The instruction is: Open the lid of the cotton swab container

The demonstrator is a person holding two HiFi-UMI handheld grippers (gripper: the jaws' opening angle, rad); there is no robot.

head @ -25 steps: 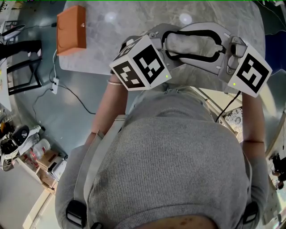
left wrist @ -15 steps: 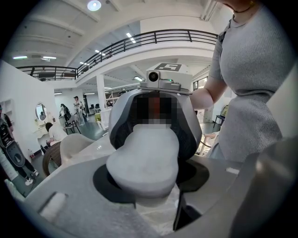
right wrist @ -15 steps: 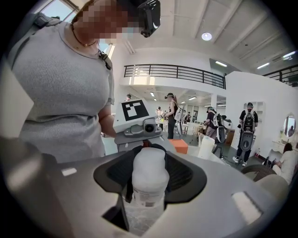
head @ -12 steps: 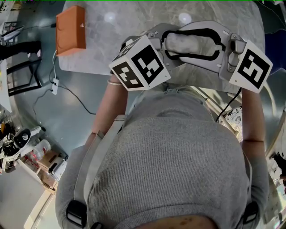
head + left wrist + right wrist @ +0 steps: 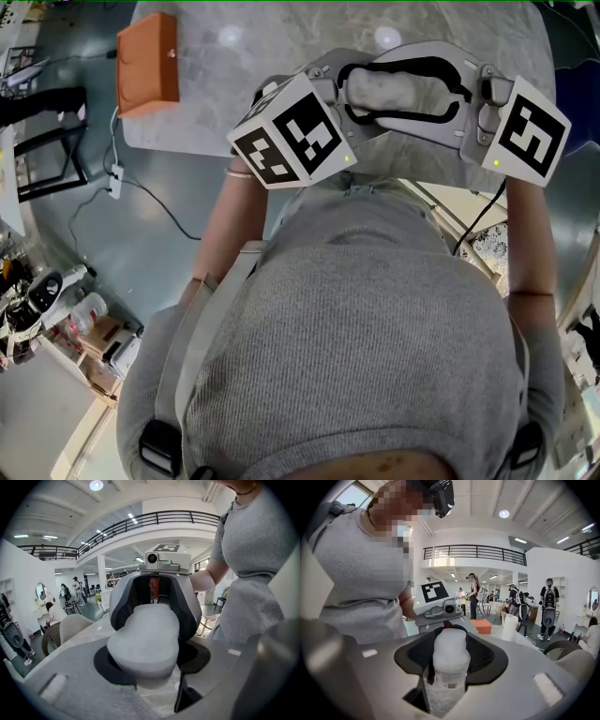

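A frosted white cotton swab container (image 5: 403, 91) hangs level above the marble table (image 5: 225, 103), held from both ends. My left gripper (image 5: 370, 94) is shut on its left end, which fills the left gripper view as a rounded grey-white shape (image 5: 145, 639). My right gripper (image 5: 450, 89) is shut on the other end, where the labelled body (image 5: 451, 660) sits between its black pads (image 5: 487, 656). The two grippers face each other, jaws almost meeting around the container. The lid seam is hidden.
An orange box (image 5: 148, 64) lies on the table's far left corner, and shows again as the orange box (image 5: 480, 625) behind the left gripper. A white roll (image 5: 509, 626) stands near it. A cable (image 5: 150, 202) trails on the floor. Several people stand in the background.
The right gripper's marker cube has rolled slightly. Both grippers and the container stay where they were.
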